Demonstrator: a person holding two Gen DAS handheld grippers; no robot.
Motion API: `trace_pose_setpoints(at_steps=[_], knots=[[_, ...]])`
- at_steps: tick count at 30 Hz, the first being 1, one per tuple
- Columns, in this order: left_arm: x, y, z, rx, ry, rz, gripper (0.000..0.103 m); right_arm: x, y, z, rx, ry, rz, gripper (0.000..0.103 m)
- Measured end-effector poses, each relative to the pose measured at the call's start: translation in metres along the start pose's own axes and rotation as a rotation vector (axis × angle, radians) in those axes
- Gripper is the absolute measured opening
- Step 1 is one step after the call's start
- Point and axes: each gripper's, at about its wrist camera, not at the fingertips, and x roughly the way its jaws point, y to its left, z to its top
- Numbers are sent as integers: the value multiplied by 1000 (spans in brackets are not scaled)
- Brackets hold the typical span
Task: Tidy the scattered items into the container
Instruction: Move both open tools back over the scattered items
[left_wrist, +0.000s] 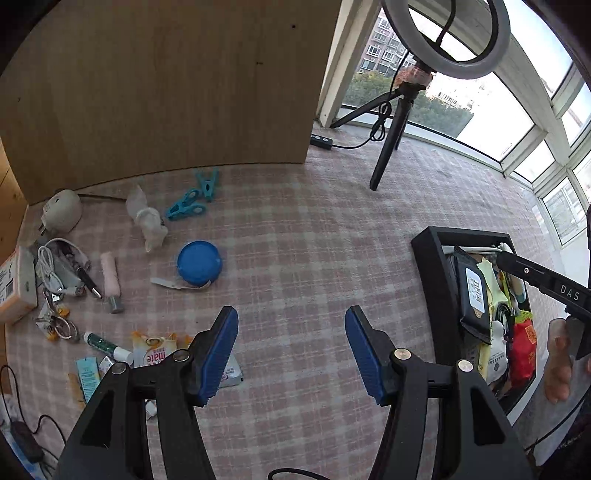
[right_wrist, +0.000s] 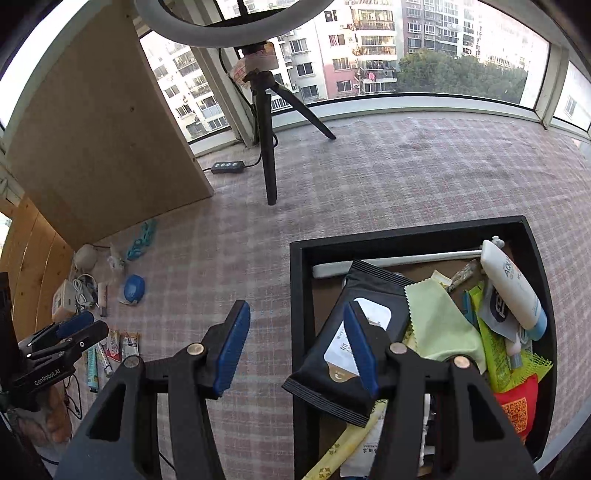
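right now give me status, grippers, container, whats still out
Left gripper open, empty. Right gripper open, empty, over the container's rim. Container well filled. Blue tape measure, clothes pegs, cables still scattered. Nothing in between.

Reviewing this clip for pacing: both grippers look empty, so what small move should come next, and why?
Probably carry the left gripper toward the blue round tape measure and close on it. Both the left and the right gripper stand open and empty, the black container already holds many items, and the tape measure is the nearest loose item lying apart from the rest, clear of the clutter at the left.
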Motion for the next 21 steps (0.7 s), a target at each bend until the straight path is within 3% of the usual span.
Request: trace_pose_setpoints(at_steps=[10,21], knots=[[-1,119,-23,-276,44,111,57,60,125,11,-218,89,97,52],[17,169,-37,-473,100,102,54,119,213,12,-368,193,155,52]])
